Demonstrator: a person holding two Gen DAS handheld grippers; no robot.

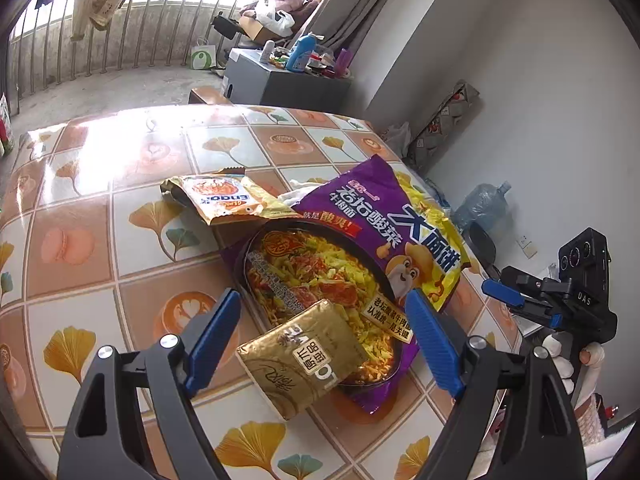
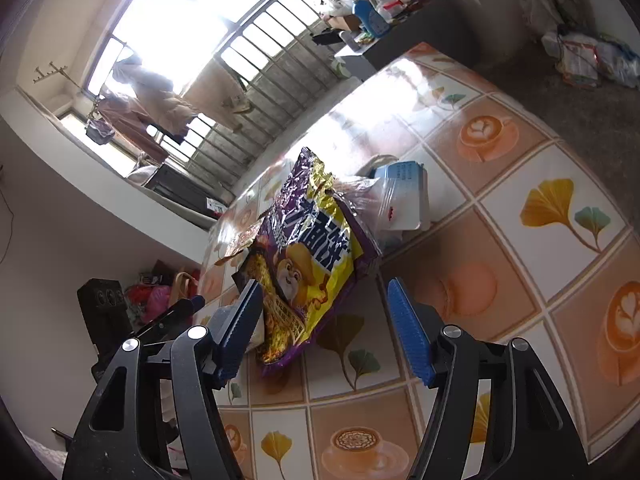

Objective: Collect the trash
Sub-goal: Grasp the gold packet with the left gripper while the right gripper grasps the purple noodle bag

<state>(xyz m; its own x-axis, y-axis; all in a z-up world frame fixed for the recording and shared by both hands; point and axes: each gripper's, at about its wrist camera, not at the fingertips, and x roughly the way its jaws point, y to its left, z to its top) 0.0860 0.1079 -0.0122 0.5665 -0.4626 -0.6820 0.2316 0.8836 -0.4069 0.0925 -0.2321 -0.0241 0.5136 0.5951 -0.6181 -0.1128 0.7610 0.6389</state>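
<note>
1. Blue pads of the left gripper (image 1: 324, 336) are seen nearest the lens, spread wide apart, with nothing pressed between them.
2. Between those pads, on the table (image 1: 80, 216), a gold packet (image 1: 298, 360) is seen lying on the near end of a purple noodle bag (image 1: 360, 240).
3. The bag lies flat on the tiled cloth, its printed bowl of noodles facing up.
4. An orange wrapper (image 1: 224, 200) is found at the far left corner of the bag, touching it, with its mouth torn open.
5. Something white is glimpsed behind the bag; what it is cannot be told from this view.
6. The right gripper (image 1: 504, 294) is seen at the table's right edge, held by a white-gloved hand (image 1: 568, 360).
7. From the right wrist view, the right gripper (image 2: 324, 332) is shown with its jaws apart, the bag's (image 2: 304, 264) near corner lying between them but not pinched.
8. Its left pad is seen just beside the bag's edge; the right pad stands clear of it.
9. A clear plastic bag with a white and blue box (image 2: 400, 196) is seen beyond the noodle bag, touching it.
</note>
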